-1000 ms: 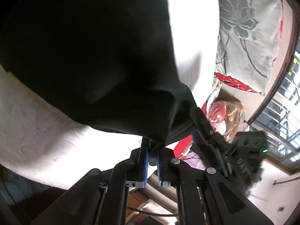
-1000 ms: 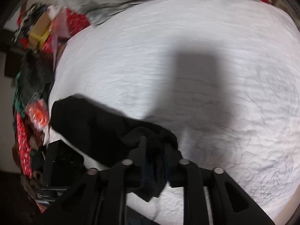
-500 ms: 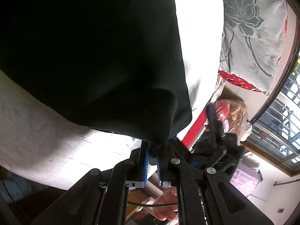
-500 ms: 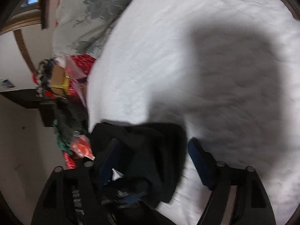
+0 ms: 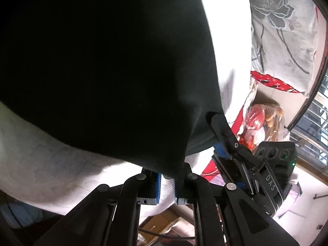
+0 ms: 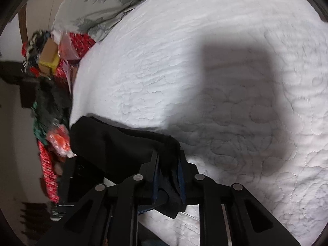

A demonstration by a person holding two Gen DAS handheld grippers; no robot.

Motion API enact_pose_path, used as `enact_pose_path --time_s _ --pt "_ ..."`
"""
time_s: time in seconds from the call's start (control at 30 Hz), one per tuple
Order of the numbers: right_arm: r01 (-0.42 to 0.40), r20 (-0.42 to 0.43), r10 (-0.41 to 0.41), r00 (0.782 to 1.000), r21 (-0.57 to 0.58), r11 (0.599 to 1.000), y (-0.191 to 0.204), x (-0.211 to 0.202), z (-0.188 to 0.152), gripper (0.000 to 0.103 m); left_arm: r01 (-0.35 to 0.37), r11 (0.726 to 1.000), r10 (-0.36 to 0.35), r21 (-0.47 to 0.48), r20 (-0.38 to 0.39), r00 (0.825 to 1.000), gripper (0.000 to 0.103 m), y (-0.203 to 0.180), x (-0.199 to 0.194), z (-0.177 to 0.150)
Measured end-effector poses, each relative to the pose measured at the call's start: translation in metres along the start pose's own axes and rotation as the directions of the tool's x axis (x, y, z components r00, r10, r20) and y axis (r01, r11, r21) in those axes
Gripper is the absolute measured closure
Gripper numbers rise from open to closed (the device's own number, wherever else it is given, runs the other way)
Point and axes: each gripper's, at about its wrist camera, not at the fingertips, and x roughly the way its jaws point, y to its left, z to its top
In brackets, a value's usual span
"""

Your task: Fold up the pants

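Observation:
The black pants [image 5: 102, 67] hang as a wide dark sheet over the white quilted bed [image 5: 51, 170] and fill most of the left wrist view. My left gripper [image 5: 166, 181] is shut on a corner of the pants' edge. My right gripper [image 6: 168, 176] is shut on another bunched part of the pants [image 6: 114, 143], held just above the bed [image 6: 205, 61]. In the left wrist view the right gripper [image 5: 220, 135] shows at the right, clamped on the same edge a short way off.
A grey floral pillow [image 5: 283, 30] lies at the bed's head. Red bags, boxes and clothes [image 6: 49, 65] are piled on the floor beside the bed. A window with bars [image 5: 313, 119] is at the right. The pants cast a large shadow on the quilt [image 6: 235, 82].
Half a second ago the right gripper was open around the cloth; now it is shut on the pants next to the left gripper. The left gripper keeps its hold.

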Motion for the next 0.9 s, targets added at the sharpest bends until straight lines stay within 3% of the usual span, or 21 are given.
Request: enact_pose_path --time_s 0.5,0.9 --pt "0.139 0.026 -0.137 0.99 -0.179 0.974 0.102 -0.015 0.002 0.091 0.187 0.981 -0.186 -0.041 0.025 0.982 0.096 0.004 -0.063 0.015" --pt "0.127 -0.01 -0.134 0.991 -0.258 0.958 0.2 0.055 0.009 0.091 0.269 0.954 -0.248 -0.135 0.158 0.956 0.096 0.069 -0.147 0.04"
